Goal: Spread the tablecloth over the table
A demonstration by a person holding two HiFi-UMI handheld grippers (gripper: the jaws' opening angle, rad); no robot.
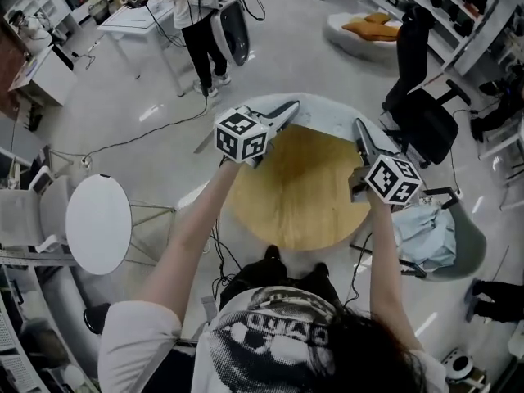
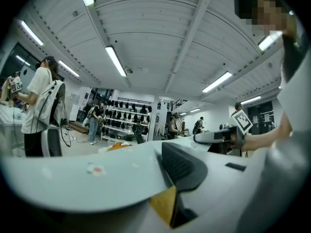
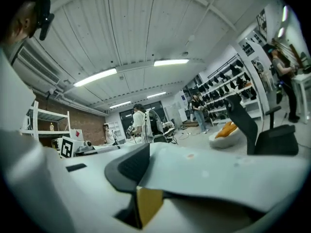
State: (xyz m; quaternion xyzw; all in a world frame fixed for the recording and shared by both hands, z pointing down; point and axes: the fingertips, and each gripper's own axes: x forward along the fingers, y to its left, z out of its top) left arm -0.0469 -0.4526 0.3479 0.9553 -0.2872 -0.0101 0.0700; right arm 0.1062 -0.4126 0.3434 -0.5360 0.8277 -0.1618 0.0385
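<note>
Your left gripper (image 1: 285,111) and right gripper (image 1: 360,131) each clamp the pale tablecloth (image 1: 326,119) at the far edge of the round wooden table (image 1: 299,195), a black office chair (image 1: 426,119) close by.

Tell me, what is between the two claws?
In the head view, bare wooden table shows between the left claw and right claw; farther out, the pale tablecloth both pinch stretches across.

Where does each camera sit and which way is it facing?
Head view: on the person's head, looking steeply down at the table; both arms, left gripper and right gripper show.
Left gripper view: rides the left gripper, looks level across the tablecloth; its own jaws grip it.
Right gripper view: rides the right gripper, looks level across it too; jaws grip it.
Shared: each gripper view shows the other gripper.
</note>
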